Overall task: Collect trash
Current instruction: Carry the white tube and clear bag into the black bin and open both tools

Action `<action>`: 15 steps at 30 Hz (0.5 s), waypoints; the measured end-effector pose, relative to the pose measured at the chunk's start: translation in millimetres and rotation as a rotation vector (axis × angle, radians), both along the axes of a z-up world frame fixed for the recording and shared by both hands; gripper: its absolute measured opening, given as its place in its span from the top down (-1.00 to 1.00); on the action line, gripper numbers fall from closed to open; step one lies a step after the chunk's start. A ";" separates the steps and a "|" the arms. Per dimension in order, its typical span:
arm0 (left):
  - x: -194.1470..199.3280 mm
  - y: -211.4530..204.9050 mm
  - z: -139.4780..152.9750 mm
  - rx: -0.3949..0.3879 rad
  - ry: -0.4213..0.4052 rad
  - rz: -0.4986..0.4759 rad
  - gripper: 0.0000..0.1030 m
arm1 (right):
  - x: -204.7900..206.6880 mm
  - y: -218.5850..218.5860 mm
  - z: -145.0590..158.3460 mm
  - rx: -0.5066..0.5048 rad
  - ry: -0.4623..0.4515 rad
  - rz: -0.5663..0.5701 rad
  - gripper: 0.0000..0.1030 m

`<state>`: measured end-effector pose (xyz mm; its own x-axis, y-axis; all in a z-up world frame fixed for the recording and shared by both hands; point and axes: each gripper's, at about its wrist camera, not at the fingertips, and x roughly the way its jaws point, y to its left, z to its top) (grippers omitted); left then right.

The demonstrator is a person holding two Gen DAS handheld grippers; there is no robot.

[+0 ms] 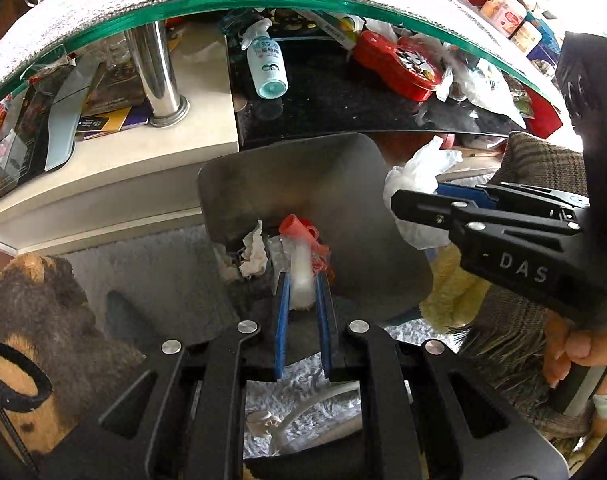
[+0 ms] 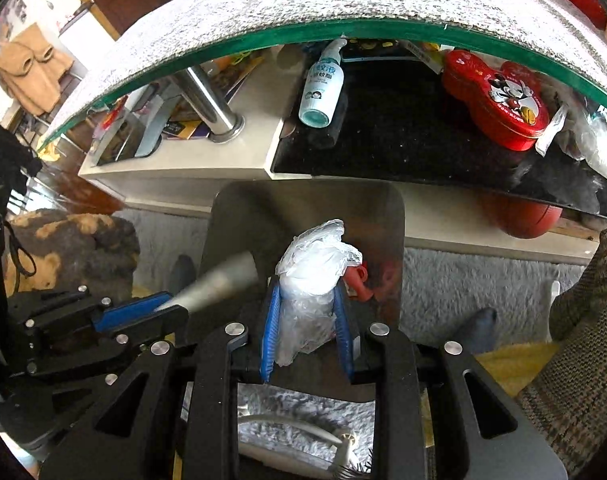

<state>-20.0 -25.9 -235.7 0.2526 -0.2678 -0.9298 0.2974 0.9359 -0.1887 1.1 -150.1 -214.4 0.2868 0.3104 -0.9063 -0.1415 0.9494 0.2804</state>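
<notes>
A steel trash bin point(image 1: 343, 184) stands on the grey rug below the glass table; it also shows in the right wrist view point(image 2: 303, 208). Inside it lie crumpled tissue point(image 1: 255, 248) and red plastic scraps point(image 1: 299, 228). My left gripper point(image 1: 302, 292) is shut on a white plastic tube point(image 1: 302, 276) over the bin's opening. My right gripper point(image 2: 307, 300) is shut on a crumpled clear plastic bag point(image 2: 315, 272) above the bin; it also shows in the left wrist view point(image 1: 419, 200) at the bin's right rim with the bag point(image 1: 419, 168).
A glass table edge point(image 1: 263, 0) overhangs a lower shelf with a spray bottle point(image 1: 265, 60), a red Mickey tin point(image 1: 399, 64) and plastic wrappers. A plush toy point(image 1: 35, 312) sits left. A plaid blanket point(image 1: 543, 160) and yellow cloth point(image 1: 455, 288) lie right. A white cable point(image 1: 311, 408) lies on the rug.
</notes>
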 end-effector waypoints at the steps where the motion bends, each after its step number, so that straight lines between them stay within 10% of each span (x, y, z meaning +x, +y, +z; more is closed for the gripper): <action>1: 0.8 0.4 -1.0 0.001 0.003 0.002 0.74 | 0.9 -0.2 -0.2 0.001 0.002 -0.003 0.42; 15: 11.0 9.9 31.6 0.039 -0.080 0.028 -0.58 | 15.8 -32.6 28.9 -0.017 -0.049 -0.112 -0.69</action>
